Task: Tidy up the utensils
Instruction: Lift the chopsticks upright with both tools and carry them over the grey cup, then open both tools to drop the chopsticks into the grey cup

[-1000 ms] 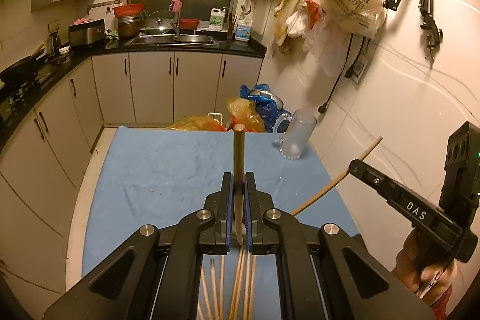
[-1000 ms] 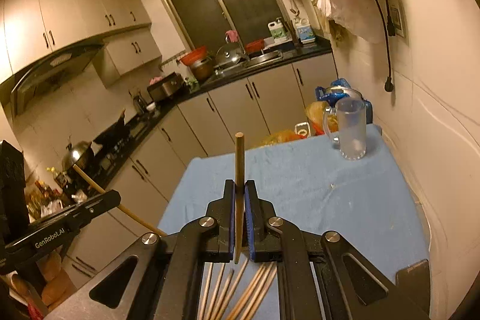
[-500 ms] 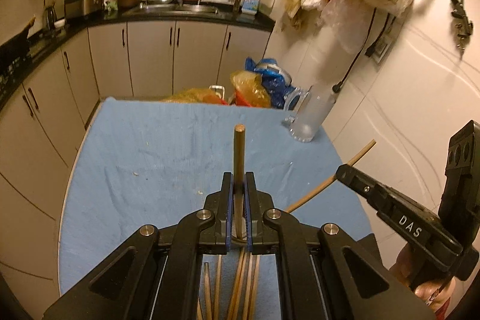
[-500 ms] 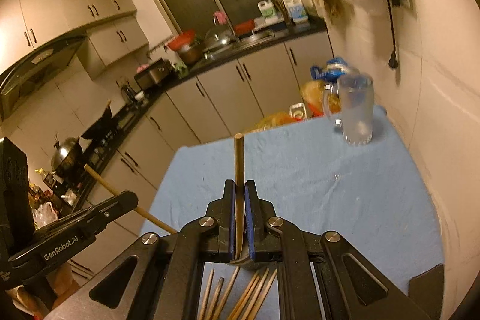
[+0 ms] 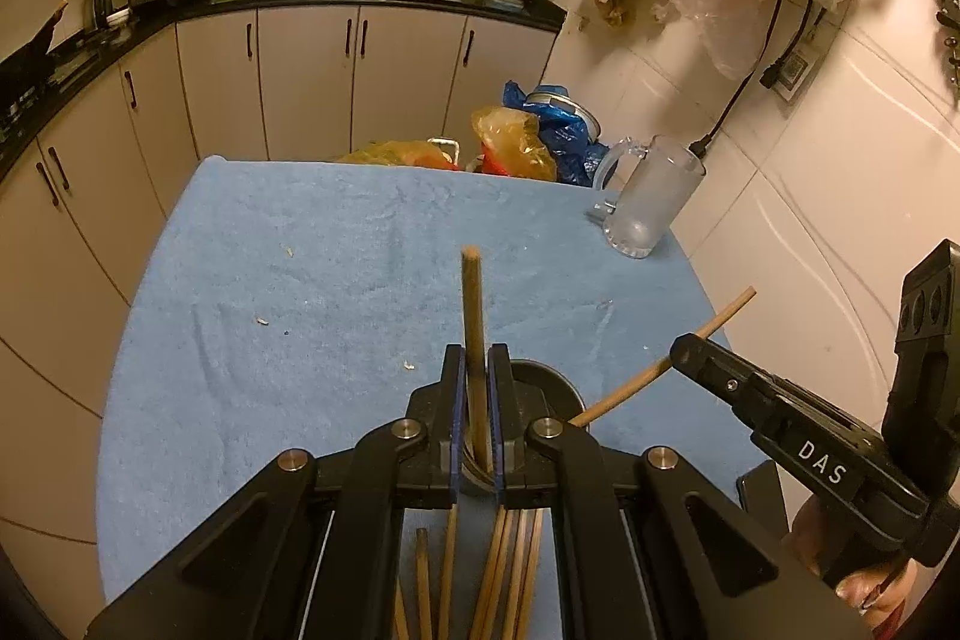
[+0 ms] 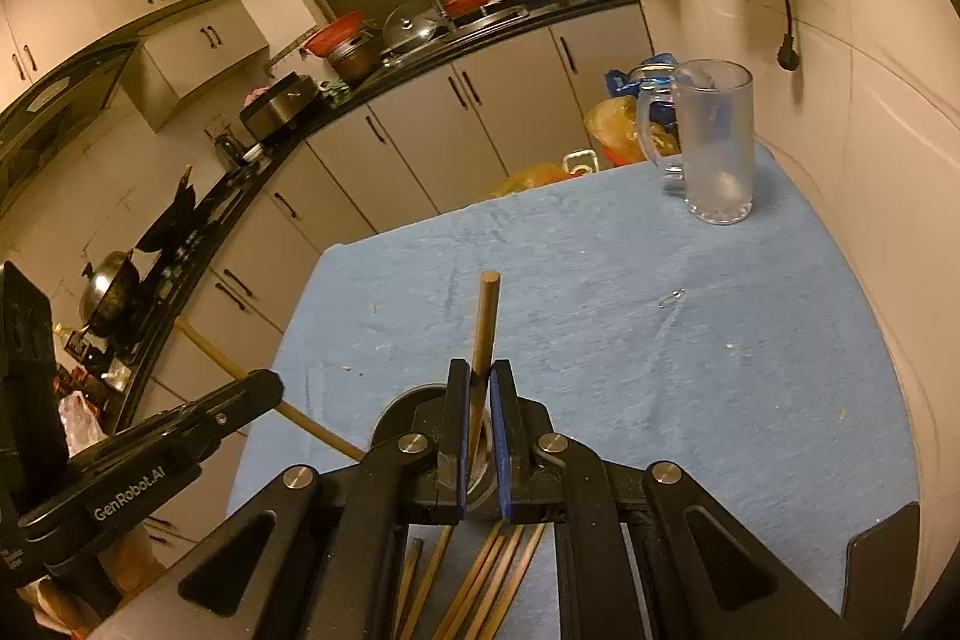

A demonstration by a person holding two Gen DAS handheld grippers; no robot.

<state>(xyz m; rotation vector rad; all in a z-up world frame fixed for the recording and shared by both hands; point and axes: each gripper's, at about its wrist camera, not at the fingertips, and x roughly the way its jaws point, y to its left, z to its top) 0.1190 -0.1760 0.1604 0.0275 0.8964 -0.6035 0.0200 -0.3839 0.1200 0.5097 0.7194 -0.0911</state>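
The left chopstick stands nearly upright in the left claw, whose blue pads are pressed together on it. Its lower end dips behind them toward the rim of a dark round holder on the desk. The right chopstick sits between the pads of the right claw, but those jaws have just been opening. A sliver of gap shows beside the stick and it leans a little, so I judge it is let go rather than gripped.

A second ago both claws were higher, looking across the kitchen, and no holder was in sight. Now both have come down and the holder sits right under the fingertips. To me that means the drop-off is under way: the right stick is being released into the holder, and the left is next.

More loose chopsticks lie on the blue cloth near me, not yet gathered. A glass mug stands well apart at the far corner.

The left camera shows the right stick from the side, slanting down to the holder's rim — the right camera hides that behind its own jaws. The right camera shows the left claw side-on, with its stick crossing the desk edge.
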